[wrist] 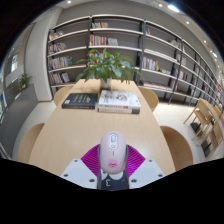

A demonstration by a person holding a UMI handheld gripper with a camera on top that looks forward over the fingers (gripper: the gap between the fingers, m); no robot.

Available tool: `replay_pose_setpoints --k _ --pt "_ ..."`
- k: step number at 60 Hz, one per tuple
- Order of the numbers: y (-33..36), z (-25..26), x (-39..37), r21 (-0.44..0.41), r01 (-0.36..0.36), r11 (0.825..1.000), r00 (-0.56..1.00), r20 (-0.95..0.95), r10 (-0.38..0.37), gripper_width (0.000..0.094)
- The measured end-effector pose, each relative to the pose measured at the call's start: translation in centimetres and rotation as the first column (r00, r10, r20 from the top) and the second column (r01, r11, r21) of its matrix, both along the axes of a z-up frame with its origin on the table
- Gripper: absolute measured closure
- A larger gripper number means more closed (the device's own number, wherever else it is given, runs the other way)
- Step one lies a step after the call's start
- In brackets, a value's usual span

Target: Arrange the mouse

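Observation:
A white computer mouse (112,150) with a grey scroll wheel stands between my two fingers, its nose pointing away from me. My gripper (112,162) is shut on it, with the magenta pads (92,157) pressing on its left and right sides. The mouse hangs over the near end of a long light wooden table (75,130). Its underside is hidden.
At the table's far end lie a dark book (80,100) and a stack of lighter books (119,100), with a potted green plant (106,65) behind them. Chairs (202,122) stand to the right. Bookshelves (150,50) line the back wall.

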State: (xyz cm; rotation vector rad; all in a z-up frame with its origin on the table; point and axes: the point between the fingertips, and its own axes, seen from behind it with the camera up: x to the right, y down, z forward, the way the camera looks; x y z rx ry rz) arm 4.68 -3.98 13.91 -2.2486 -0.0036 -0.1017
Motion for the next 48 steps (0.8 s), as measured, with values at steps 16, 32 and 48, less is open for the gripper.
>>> replay_pose_setpoints --k 16,32,48 --pt "-5.1 -14.2 -0.8 -0.232 -0.002 0.973 0.999 -0.034 -0.006 0.0599" --pt "-5.5 -15.3 -1.1 -0.237 0.010 0.971 0.994 -0.108 -0.037 0.0399" --pt "-6.3 -9.3 -2.6 -0.206 -0.045 0.978 0.996 -0.086 0.028 0.0198"
